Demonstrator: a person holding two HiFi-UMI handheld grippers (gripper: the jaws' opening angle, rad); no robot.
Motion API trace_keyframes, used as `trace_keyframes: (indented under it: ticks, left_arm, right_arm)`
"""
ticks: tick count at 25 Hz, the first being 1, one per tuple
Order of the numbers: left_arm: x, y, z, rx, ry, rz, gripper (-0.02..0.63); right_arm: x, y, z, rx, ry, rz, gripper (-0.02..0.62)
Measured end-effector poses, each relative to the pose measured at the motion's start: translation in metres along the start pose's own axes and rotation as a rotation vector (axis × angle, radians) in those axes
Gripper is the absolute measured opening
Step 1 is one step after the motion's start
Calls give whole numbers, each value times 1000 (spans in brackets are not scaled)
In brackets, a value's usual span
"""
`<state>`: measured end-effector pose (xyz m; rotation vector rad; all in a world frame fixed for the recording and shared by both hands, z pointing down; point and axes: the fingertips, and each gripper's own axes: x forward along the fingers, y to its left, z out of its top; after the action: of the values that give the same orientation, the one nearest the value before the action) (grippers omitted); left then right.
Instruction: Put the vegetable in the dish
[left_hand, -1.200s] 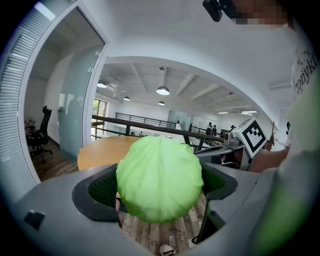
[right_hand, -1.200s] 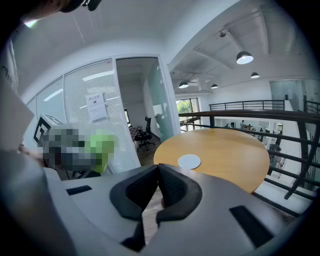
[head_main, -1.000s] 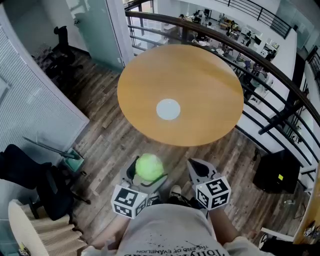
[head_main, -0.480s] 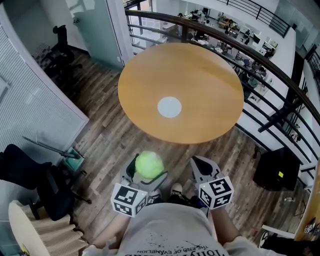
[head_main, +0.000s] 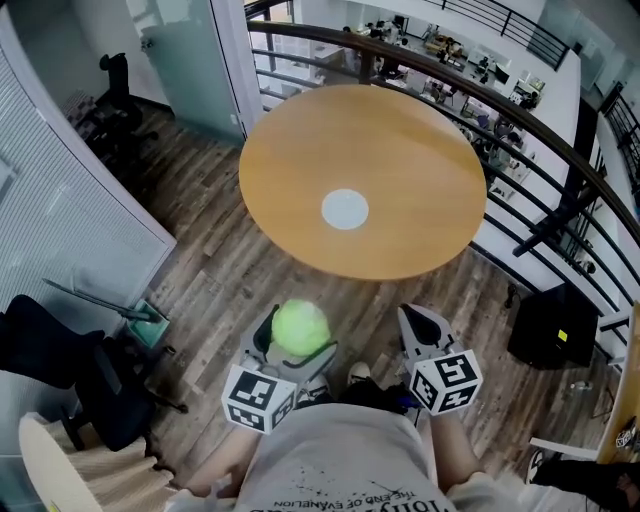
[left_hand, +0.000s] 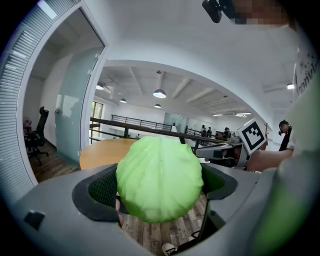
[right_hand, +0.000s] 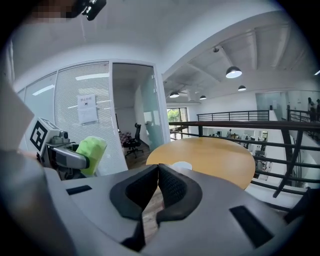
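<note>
A round green cabbage (head_main: 299, 328) sits between the jaws of my left gripper (head_main: 296, 340), which is shut on it; in the left gripper view the cabbage (left_hand: 160, 178) fills the middle. A small white dish (head_main: 345, 209) lies near the middle of the round wooden table (head_main: 420, 150), well ahead of both grippers. My right gripper (head_main: 425, 325) is held beside the left one, over the floor short of the table, its jaws shut with nothing between them. From the right gripper view the dish (right_hand: 182, 165) shows just past the jaw tips (right_hand: 158, 170), and the cabbage (right_hand: 91, 153) at left.
A dark railing (head_main: 520, 120) curves round the table's far and right sides. A glass partition (head_main: 190, 60) stands at the back left, office chairs (head_main: 70, 370) at the left, a black box (head_main: 553, 340) at the right. Wooden floor (head_main: 220, 280) lies between me and the table.
The right gripper has drifted a little to the right. The view has shifted slightly, and the left gripper still holds the cabbage in the same place.
</note>
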<state>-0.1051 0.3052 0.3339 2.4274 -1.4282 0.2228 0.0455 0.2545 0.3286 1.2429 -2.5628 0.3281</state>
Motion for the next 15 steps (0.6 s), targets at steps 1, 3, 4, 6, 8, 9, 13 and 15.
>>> trace_keyframes:
  ticks: [1,3,4,6,8,9,13,15]
  left_arm:
    - [-3,2,-1,-2,-2,-2,492]
    - [-9,4,-3,-4,-4,-4,492]
    - [-11,5,-3,-4,-5,-6,492]
    - [-12,6,-5,-7,-6,-13,492]
    - [-13,9,-5,-9,-8,-19,492]
    - [-12,11,-5,-11,-10,-19,492]
    - [-6,21,-2,-24,-15,-9,492]
    - [0,24,0,-24,-8,-6,492]
  right_arm:
    - [0,2,0,2,-4,-3,25]
    - [0,8,0,0,-8,-5,25]
    - [-1,10,-1,-3,-6,-7,25]
    - [-1,13,-1,-8,-2,-11,25]
    - [2,15,0,-12,-3,-13,25]
    - [4,16,2,-16,-7,-12,25]
    - [14,14,10,-30,-24,12,25]
    - [19,9,11,-26,-24,16,25]
